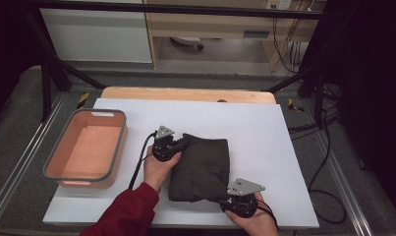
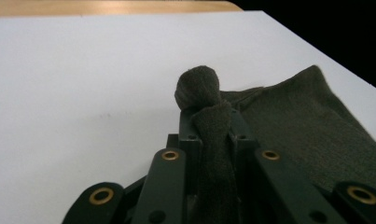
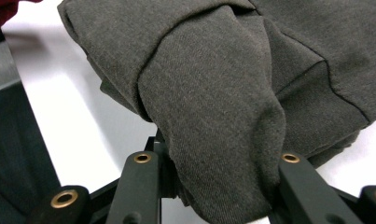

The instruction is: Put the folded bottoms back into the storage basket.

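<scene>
Dark grey folded cloth (image 1: 201,167) lies on my white table (image 1: 264,132), left gripper (image 1: 178,144) and right gripper (image 1: 225,199) each clamping a corner.

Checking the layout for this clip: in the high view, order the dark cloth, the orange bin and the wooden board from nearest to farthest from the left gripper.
From the left gripper:
1. Dark cloth: gripped, to its right.
2. Orange bin: left.
3. Wooden board: along the table's far edge.

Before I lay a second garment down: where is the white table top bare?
Bare patches: the white table top right of the folded dark garment, the strip behind it toward the wooden edge, and inside the orange bin. Crowded: the near middle, where the left gripper and right gripper clamp the garment.
</scene>
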The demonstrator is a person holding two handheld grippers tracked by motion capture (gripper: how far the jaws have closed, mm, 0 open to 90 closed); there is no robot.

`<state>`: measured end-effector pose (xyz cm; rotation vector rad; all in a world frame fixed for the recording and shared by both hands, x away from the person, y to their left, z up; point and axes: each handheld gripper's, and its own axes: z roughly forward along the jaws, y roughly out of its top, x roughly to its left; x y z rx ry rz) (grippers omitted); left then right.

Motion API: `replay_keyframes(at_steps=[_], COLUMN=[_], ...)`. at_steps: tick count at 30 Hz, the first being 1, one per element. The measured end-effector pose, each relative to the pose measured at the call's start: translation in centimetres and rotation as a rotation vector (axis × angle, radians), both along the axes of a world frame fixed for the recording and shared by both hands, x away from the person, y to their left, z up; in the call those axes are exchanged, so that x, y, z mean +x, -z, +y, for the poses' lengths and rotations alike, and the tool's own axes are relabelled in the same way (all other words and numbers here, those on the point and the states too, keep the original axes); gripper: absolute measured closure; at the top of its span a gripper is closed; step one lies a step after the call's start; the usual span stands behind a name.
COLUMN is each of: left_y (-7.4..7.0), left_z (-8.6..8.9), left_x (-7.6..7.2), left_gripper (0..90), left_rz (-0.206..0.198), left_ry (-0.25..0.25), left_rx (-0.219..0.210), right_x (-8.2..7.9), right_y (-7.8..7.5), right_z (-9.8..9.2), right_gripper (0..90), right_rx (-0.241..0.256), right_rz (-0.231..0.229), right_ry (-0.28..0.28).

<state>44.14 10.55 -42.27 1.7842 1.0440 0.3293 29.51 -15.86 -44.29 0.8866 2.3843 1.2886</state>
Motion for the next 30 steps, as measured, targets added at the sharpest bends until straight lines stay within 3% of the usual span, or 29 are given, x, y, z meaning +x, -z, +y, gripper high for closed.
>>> replay_keyframes(at_steps=[8, 16, 30], left_y=[-3.2, -4.8, -7.5], left_z=[-0.1, -1.0, -0.7], left_x=[0.4, 0.0, -0.2], left_gripper=[80.2, 80.4, 80.5], left_rz=[-0.055, -0.100, -0.113], left_ry=[0.014, 0.042, 0.026], left_rx=[0.035, 0.065, 0.024], right_x=[0.7, 0.7, 0.5], right_y=[-0.5, -0.9, -2.0], right_z=[0.6, 0.5, 1.4], right_gripper=[66.6, 66.8, 66.9], right_rx=[0.044, 0.063, 0.091], right_rz=[-0.021, -0.027, -0.059], right_ry=[0.008, -0.001, 0.006])
